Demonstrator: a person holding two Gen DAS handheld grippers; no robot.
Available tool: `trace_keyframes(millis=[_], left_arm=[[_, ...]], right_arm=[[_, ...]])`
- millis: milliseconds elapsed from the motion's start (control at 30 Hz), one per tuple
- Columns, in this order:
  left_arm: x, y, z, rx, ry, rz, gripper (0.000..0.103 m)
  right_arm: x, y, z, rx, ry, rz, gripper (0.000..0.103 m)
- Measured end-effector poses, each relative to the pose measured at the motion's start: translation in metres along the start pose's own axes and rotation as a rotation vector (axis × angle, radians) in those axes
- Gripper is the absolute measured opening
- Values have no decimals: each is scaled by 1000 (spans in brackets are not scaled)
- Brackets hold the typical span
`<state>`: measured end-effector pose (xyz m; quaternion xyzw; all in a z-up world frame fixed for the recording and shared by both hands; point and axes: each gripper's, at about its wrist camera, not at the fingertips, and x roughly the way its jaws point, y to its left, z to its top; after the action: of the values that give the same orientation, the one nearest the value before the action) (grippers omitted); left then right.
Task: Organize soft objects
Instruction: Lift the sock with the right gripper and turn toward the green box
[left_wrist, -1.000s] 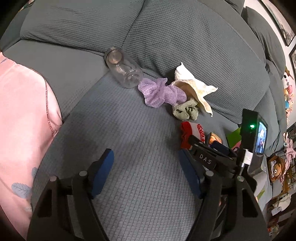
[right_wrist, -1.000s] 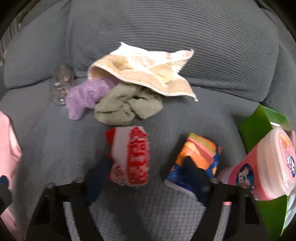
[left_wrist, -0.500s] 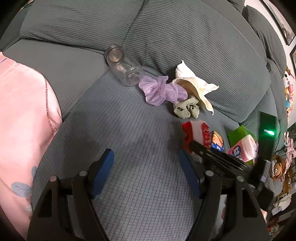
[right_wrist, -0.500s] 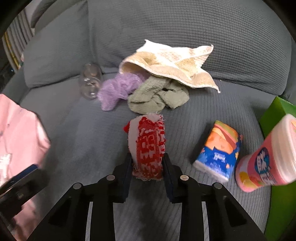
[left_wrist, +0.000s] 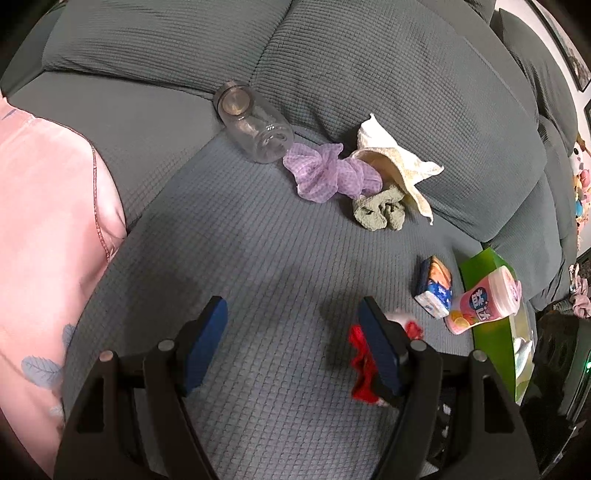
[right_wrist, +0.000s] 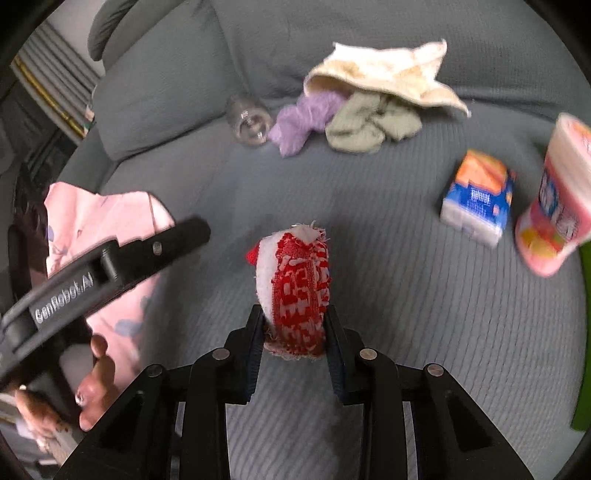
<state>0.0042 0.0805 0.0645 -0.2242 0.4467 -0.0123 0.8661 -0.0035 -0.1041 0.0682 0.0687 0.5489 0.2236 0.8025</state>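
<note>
A rolled red-and-white cloth (right_wrist: 295, 280) stands upright between the pads of my right gripper (right_wrist: 293, 317), which is shut on its lower part and holds it over the grey sofa seat (right_wrist: 388, 295). In the left wrist view, a bit of the same red cloth (left_wrist: 360, 365) shows behind the right finger of my left gripper (left_wrist: 291, 317), which is open and empty. A black finger (right_wrist: 147, 254) of the left gripper crosses the right wrist view. At the backrest lie a purple cloth (left_wrist: 325, 173), an olive cloth (left_wrist: 378, 212) and a cream towel (left_wrist: 395, 162).
A clear jar (left_wrist: 255, 129) lies on its side by the purple cloth. A tissue pack (left_wrist: 436, 288), a pink tub (left_wrist: 484, 299) and a green box (left_wrist: 484, 266) sit at the right. A pink garment (left_wrist: 48, 221) covers the left; a hand (right_wrist: 96, 384) shows below it.
My right gripper has closed on the red-and-white cloth and carried it away from the tissue pack, toward the left gripper. The left gripper has stayed put and open.
</note>
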Motion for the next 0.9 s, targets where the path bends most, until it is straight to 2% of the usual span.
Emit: trace_keyframes(millis=[200, 300, 367, 467, 733, 900], left_arm=[[3, -3, -3, 14, 10, 12, 71], [6, -6, -5, 29, 22, 26, 71], [8, -10, -7, 45, 30, 29, 71], [9, -17, -10, 66, 35, 34, 71], [15, -36, -23, 162, 51, 55, 71], [31, -51, -36, 217, 125, 13, 71]], right_arm=[[11, -22, 1, 98, 46, -27, 32], [5, -29, 3, 140, 35, -6, 42], [-4, -29, 3, 130, 0, -27, 51], [-19, -28, 3, 115, -56, -45, 58], [-49, -39, 6, 152, -154, -6, 59], [-62, -47, 4, 173, -200, 28, 59]])
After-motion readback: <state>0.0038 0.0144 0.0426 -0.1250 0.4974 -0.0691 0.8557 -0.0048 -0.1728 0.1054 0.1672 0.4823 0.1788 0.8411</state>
